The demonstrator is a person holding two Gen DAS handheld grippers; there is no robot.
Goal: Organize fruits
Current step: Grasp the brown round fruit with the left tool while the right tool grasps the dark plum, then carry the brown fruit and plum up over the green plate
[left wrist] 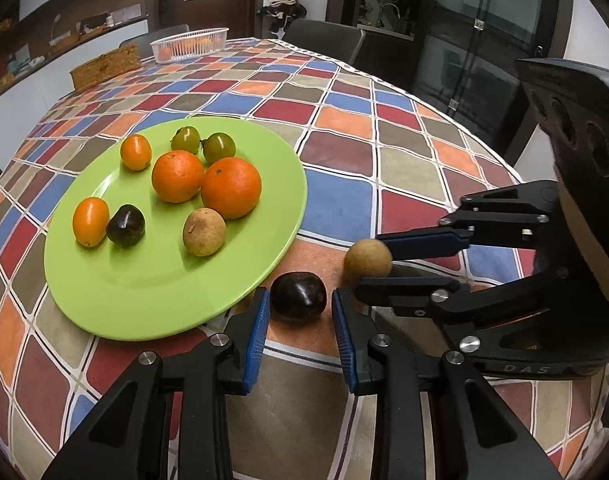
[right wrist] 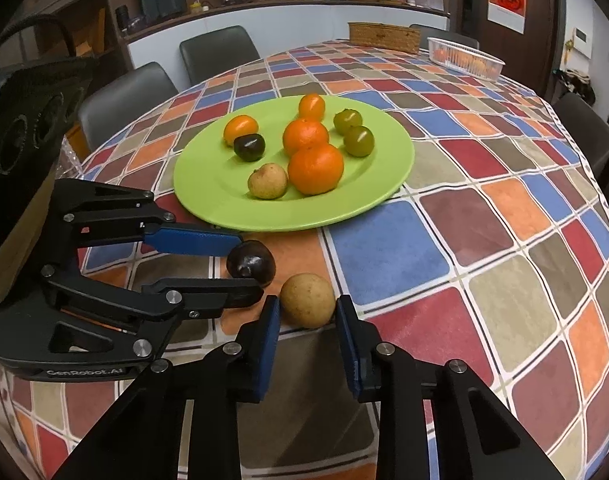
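Observation:
A green plate (left wrist: pixel 152 292) (right wrist: pixel 208 200) on the checked tablecloth holds several fruits: oranges, green ones, a dark one and a tan one. A dark round fruit (left wrist: pixel 298 297) (right wrist: pixel 251 263) lies on the cloth by the plate's near edge. My left gripper (left wrist: pixel 301 300) (right wrist: pixel 242 268) is open with its jaws on either side of it, not closed. A tan round fruit (left wrist: pixel 367 261) (right wrist: pixel 307 300) lies beside it. My right gripper (right wrist: pixel 307 312) (left wrist: pixel 374 262) is open around the tan fruit.
A white basket (left wrist: pixel 190 44) (right wrist: pixel 466 58) with orange fruit and a wicker box (left wrist: pixel 104 66) (right wrist: pixel 384 38) stand at the table's far side. Grey chairs (right wrist: pixel 124 100) surround the table. The table edge runs along the right (left wrist: pixel 444 116).

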